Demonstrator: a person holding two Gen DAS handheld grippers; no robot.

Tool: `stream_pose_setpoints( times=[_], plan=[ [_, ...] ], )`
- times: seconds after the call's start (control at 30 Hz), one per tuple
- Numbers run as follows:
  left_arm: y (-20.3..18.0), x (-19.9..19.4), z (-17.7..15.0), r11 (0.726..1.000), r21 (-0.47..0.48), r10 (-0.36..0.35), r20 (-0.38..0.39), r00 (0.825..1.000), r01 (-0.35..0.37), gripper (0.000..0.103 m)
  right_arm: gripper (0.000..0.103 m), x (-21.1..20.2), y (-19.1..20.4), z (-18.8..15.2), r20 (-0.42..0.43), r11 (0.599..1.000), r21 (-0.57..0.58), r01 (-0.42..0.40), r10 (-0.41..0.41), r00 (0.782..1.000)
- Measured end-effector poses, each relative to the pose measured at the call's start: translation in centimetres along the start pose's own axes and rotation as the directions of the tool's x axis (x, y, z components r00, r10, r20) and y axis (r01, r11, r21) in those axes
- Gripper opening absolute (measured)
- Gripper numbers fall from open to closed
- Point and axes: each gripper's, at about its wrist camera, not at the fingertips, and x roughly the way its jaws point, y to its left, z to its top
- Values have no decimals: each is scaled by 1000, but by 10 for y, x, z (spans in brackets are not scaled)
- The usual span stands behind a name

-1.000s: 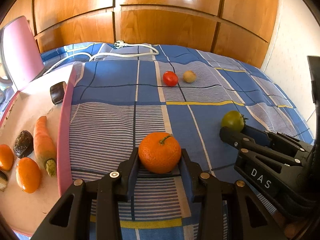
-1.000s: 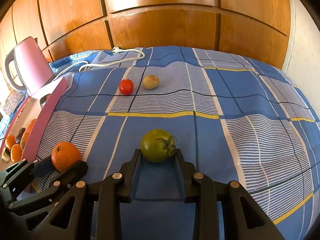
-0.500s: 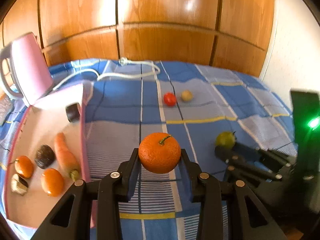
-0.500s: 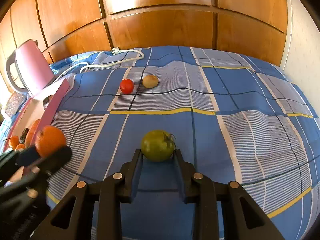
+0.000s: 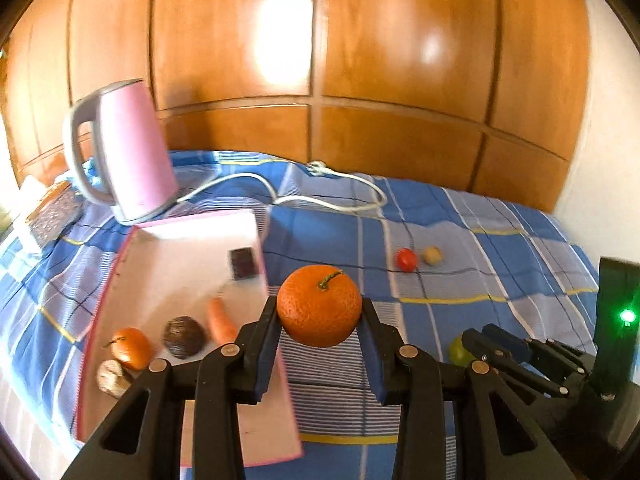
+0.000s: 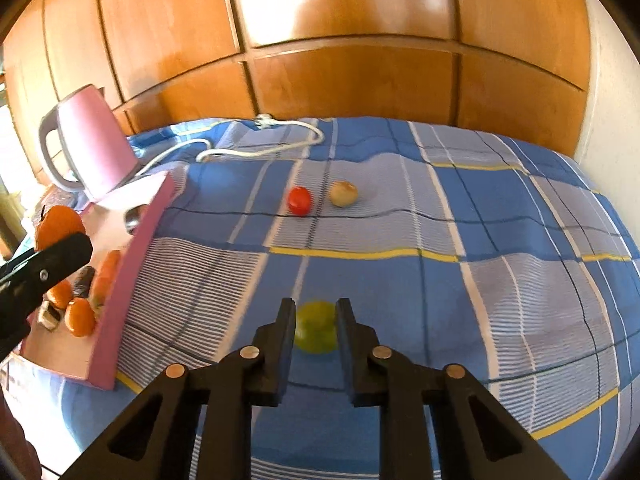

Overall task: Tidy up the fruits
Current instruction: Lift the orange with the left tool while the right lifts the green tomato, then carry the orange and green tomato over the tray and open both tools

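Observation:
My left gripper point(image 5: 319, 322) is shut on an orange mandarin point(image 5: 319, 305) and holds it in the air above the right edge of the pink tray point(image 5: 192, 240). It also shows in the right wrist view point(image 6: 58, 227). My right gripper point(image 6: 316, 320) is shut on a green tomato point(image 6: 316, 330) and holds it just above the blue checked cloth point(image 6: 460, 280). The tray holds two small oranges point(image 5: 130, 344), a carrot point(image 5: 221, 320), a dark round fruit point(image 5: 183, 337) and a dark block point(image 5: 243, 263).
A red tomato point(image 6: 299, 200) and a tan round fruit point(image 6: 343, 194) lie on the cloth farther back. A pink kettle point(image 5: 124, 152) stands behind the tray, with a white cord point(image 5: 320, 196) trailing across the cloth. Wooden panels close the back.
My left gripper has lifted the mandarin off the cloth and carried it left over the tray's edge. My right gripper has closed on the green tomato and raised it slightly.

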Motion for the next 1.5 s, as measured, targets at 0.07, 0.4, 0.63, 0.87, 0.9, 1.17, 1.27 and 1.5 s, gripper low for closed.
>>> stream_pose_setpoints(
  times=[0.07, 0.4, 0.63, 0.87, 0.9, 1.17, 1.27, 1.5],
  plan=[
    [9, -1, 1, 1000, -19, 14, 3, 1000, -13, 38, 20, 1, 8, 2, 5, 1000, -27, -4, 5, 1000],
    [21, 6, -5, 998, -61, 1, -33, 999, -3, 38, 33, 3, -12, -1, -37, 995, 98, -31, 35, 999],
    [16, 12, -12, 999, -53, -14, -62, 998, 11, 38, 42, 15, -16, -2, -78, 995, 101, -25, 33, 996],
    [13, 16, -14, 999, -47, -25, -72, 997, 22, 38, 42, 19, -21, -11, -106, 994, 108, -18, 29, 994],
    [12, 17, -14, 999, -44, -25, -75, 997, 22, 38, 42, 20, -22, -12, -108, 993, 115, -19, 32, 994],
    [14, 19, -15, 999, -39, -15, -80, 997, 12, 38, 36, 29, -9, -5, -94, 1000, 19, 16, -14, 995],
    [16, 18, -14, 999, -41, -10, -76, 997, 7, 38, 34, 28, -3, -4, -88, 1000, -9, 13, -14, 996],
    [29, 13, -12, 998, -56, 16, -59, 998, -20, 38, 34, 21, 15, 10, -67, 999, -32, -34, 32, 997]
  ],
)
